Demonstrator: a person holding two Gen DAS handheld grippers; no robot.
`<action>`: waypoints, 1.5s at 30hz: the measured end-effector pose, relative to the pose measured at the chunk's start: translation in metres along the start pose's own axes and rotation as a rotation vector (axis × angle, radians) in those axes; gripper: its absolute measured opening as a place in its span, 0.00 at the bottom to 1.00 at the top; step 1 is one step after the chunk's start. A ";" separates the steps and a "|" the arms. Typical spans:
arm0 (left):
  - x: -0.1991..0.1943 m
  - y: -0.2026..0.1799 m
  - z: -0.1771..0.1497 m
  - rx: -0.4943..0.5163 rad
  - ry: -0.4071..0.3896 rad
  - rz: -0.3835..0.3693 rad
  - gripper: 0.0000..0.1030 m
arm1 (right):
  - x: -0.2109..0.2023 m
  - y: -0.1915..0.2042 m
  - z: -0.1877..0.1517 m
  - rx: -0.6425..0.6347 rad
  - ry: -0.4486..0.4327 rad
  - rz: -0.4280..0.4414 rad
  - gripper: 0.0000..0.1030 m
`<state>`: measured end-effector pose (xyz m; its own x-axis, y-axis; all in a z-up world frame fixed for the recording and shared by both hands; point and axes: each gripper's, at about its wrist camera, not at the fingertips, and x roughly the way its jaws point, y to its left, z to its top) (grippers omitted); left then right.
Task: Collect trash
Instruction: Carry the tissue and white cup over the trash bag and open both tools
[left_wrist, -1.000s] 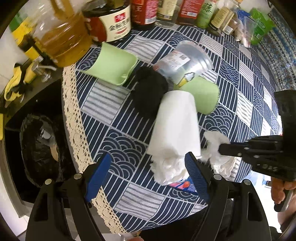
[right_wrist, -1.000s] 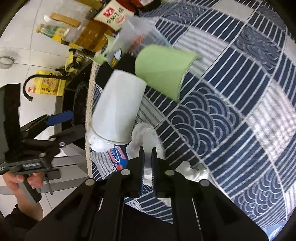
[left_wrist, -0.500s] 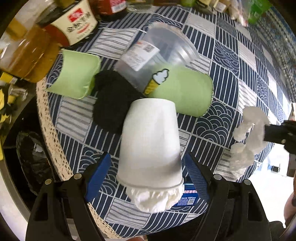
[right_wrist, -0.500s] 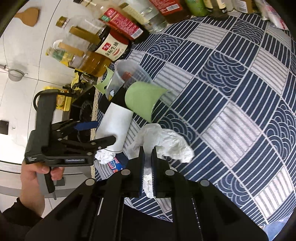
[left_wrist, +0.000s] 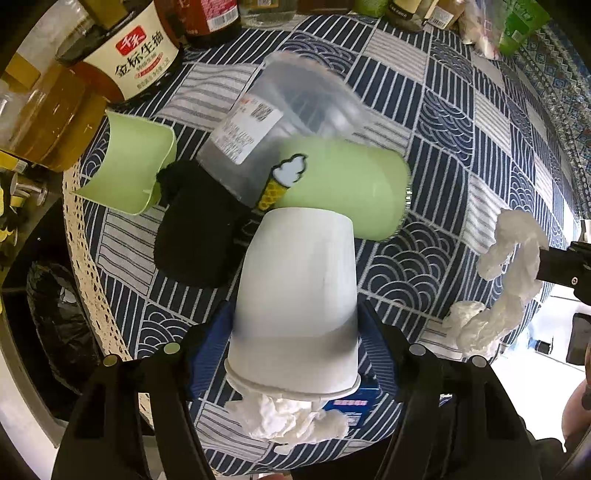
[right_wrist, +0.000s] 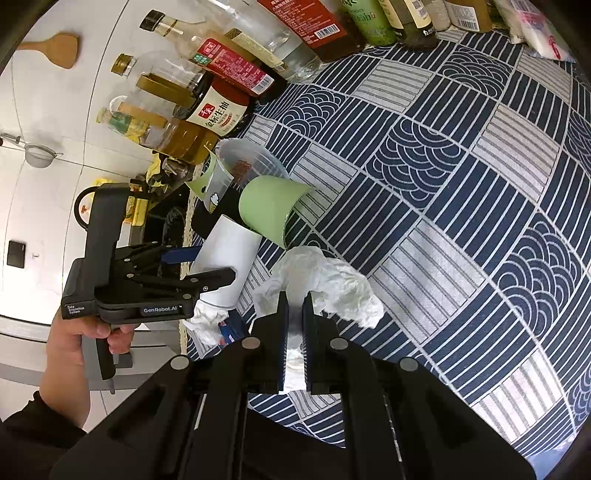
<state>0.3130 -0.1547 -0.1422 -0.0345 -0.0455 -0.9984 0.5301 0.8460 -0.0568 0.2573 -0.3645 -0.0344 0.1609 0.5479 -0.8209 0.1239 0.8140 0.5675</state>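
A white paper cup (left_wrist: 295, 295) lies on its side on the blue patterned tablecloth (left_wrist: 480, 122), with crumpled tissue (left_wrist: 288, 417) spilling from its mouth. My left gripper (left_wrist: 293, 332) is shut on this cup, its blue pads against both sides. The cup also shows in the right wrist view (right_wrist: 229, 266). My right gripper (right_wrist: 294, 306) is shut on a crumpled white tissue (right_wrist: 325, 280), held just above the cloth; it shows at the right in the left wrist view (left_wrist: 509, 288). A green cup (left_wrist: 343, 188), a clear plastic cup (left_wrist: 288, 122) and a black cup (left_wrist: 199, 229) lie behind.
A second green cup (left_wrist: 129, 162) lies near the table's left edge. A soy sauce bottle (left_wrist: 125, 48), an oil jug (left_wrist: 48, 110) and several other bottles line the back. A bin with a black bag (left_wrist: 59, 317) stands below the left edge. A blue packet (left_wrist: 351, 402) lies under the white cup.
My left gripper has moved forward around the white cup and closed on it. My right gripper has lifted the tissue off the cloth and drawn back to the right.
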 end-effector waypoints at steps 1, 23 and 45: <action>-0.002 -0.003 0.000 -0.003 -0.006 0.002 0.65 | -0.001 0.001 0.001 -0.006 0.001 0.002 0.08; -0.089 0.019 -0.042 -0.225 -0.230 0.023 0.65 | -0.004 0.066 0.025 -0.297 0.055 0.092 0.08; -0.114 0.209 -0.166 -0.482 -0.334 -0.014 0.65 | 0.067 0.264 0.046 -0.491 0.042 0.090 0.08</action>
<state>0.2874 0.1157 -0.0398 0.2714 -0.1568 -0.9496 0.0840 0.9867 -0.1389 0.3461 -0.1220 0.0632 0.1089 0.6194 -0.7775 -0.3659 0.7522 0.5480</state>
